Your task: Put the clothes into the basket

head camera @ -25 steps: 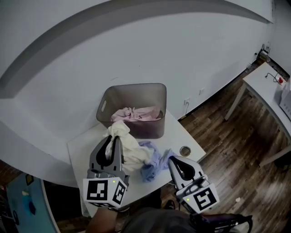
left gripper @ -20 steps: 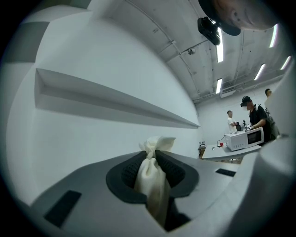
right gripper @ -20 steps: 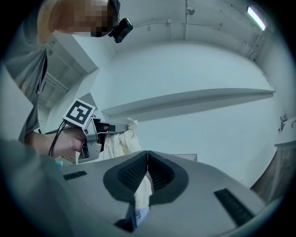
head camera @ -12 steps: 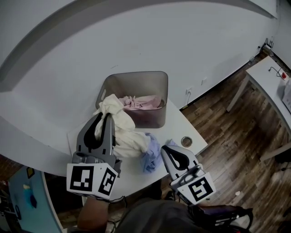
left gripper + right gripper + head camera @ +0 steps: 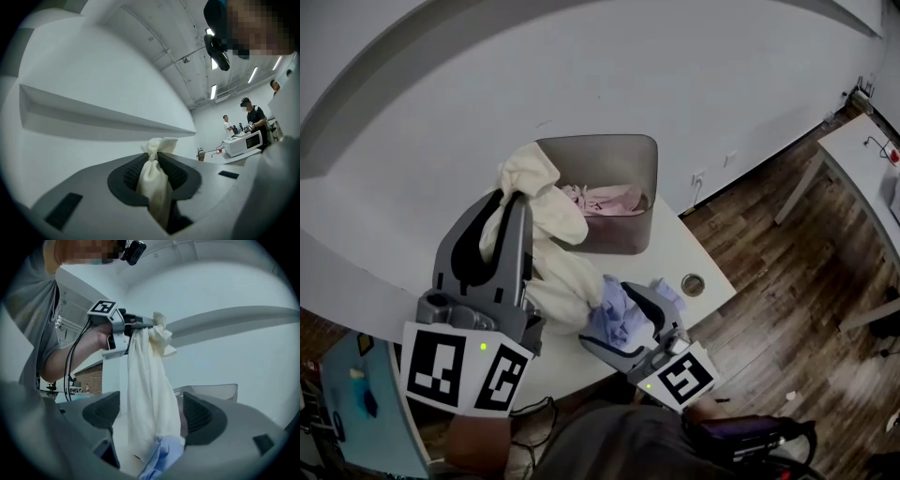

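The left tool (image 5: 514,199) has risen, clamped on the cream garment (image 5: 558,281). The right tool (image 5: 605,316) has just spread its jaws wide around the blue garment (image 5: 621,326).

Cream garment (image 5: 546,220): soft matt cloth, creased and bunched. At five o'clock from it, a pale blue garment (image 5: 614,319) of thin, crumpled cloth. At twelve o'clock on the table, the basket (image 5: 600,150) is smooth grey plastic, faintly translucent, holding pink cloth (image 5: 605,199). The table (image 5: 675,258) top is smooth, matt white. At three o'clock, the floor (image 5: 787,309) is dark wood plank with a low sheen. The left gripper (image 5: 157,153) is matt grey plastic; its pads (image 5: 127,176) are dark and ribbed.
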Available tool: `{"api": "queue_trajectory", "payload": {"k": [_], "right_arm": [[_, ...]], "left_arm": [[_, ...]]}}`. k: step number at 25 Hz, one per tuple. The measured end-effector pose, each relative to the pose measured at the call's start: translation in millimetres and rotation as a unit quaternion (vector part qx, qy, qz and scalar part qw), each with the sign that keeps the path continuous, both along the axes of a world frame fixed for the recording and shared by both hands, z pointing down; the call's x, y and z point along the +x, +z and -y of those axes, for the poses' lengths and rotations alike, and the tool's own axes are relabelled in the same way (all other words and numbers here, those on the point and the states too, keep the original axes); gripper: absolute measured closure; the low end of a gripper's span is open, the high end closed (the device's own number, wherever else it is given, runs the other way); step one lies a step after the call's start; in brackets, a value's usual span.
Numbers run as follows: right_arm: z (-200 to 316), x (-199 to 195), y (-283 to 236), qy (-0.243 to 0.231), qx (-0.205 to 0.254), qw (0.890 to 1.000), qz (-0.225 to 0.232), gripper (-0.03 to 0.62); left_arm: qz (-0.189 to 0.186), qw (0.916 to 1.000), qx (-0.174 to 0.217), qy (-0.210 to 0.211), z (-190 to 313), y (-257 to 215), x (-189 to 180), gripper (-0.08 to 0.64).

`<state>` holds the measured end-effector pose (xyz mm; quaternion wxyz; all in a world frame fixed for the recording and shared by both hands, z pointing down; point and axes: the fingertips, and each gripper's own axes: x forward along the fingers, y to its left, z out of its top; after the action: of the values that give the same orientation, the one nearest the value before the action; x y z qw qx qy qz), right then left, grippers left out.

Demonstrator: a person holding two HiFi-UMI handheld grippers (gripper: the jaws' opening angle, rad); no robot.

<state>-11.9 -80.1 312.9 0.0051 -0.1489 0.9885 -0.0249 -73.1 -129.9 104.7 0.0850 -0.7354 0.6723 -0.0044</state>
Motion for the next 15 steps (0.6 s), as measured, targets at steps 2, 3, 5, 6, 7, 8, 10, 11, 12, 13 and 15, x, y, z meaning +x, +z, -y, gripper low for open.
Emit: {"api": "queue_trajectory", "payload": {"k": [2, 3, 5, 6, 7, 8, 10, 11, 12, 13, 15], "right_arm": [[-3.7, -11.7, 15.7, -0.012, -0.007, 1.0, -0.019, 0.127], [-4.8, -16.5, 23.8, -0.014, -0.011, 0.999, -0.029, 0.108], [-6.1, -26.3, 40.4, -0.019, -0.017, 0.999, -0.048, 0.079], [-5.9, -31.4, 49.1, -0.022, -0.019, 0.998, -0.055, 0.068], [-5.0, -36.1, 57.9, -0.025, -0.02, 0.998, -0.061, 0.06], [-3.7, -40.0, 66.6, -0.026, -0.02, 0.997, -0.065, 0.052], [-1.6, -45.6, 83.2, -0.028, -0.023, 0.996, -0.077, 0.043], [-1.2, -48.8, 91.5, -0.029, -0.024, 0.996, -0.084, 0.04], [-1.0, -52.8, 100.7, -0.031, -0.024, 0.995, -0.093, 0.04], [-0.7, -57.5, 111.8, -0.033, -0.02, 0.994, -0.107, 0.038], [1.5, -66.2, 137.0, -0.032, -0.012, 0.99, -0.139, 0.038]], "left_arm": [[-0.001, 1.0, 0.002, 0.003, -2.6, -6.3, 0.8, 0.491], [-0.001, 1.0, 0.003, 0.004, -4.5, -10.8, 1.3, 0.491], [-0.001, 1.0, 0.006, 0.007, -9.0, -21.0, 2.0, 0.491], [0.0, 0.9999, 0.008, 0.008, -10.9, -25.4, 2.1, 0.491], [0.002, 0.9999, 0.01, 0.009, -12.3, -28.9, 2.4, 0.491], [0.004, 0.9999, 0.011, 0.01, -13.2, -31.6, 3.4, 0.491], [0.007, 0.9998, 0.014, 0.012, -15.2, -36.3, 7.6, 0.491], [0.008, 0.9998, 0.016, 0.013, -16.7, -39.0, 10.0, 0.491], [0.009, 0.9997, 0.018, 0.013, -18.7, -42.0, 11.9, 0.491], [0.009, 0.9997, 0.019, 0.014, -20.7, -44.4, 13.0, 0.491], [0.009, 0.9997, 0.018, 0.012, -24.4, -46.4, 12.1, 0.491]]}}
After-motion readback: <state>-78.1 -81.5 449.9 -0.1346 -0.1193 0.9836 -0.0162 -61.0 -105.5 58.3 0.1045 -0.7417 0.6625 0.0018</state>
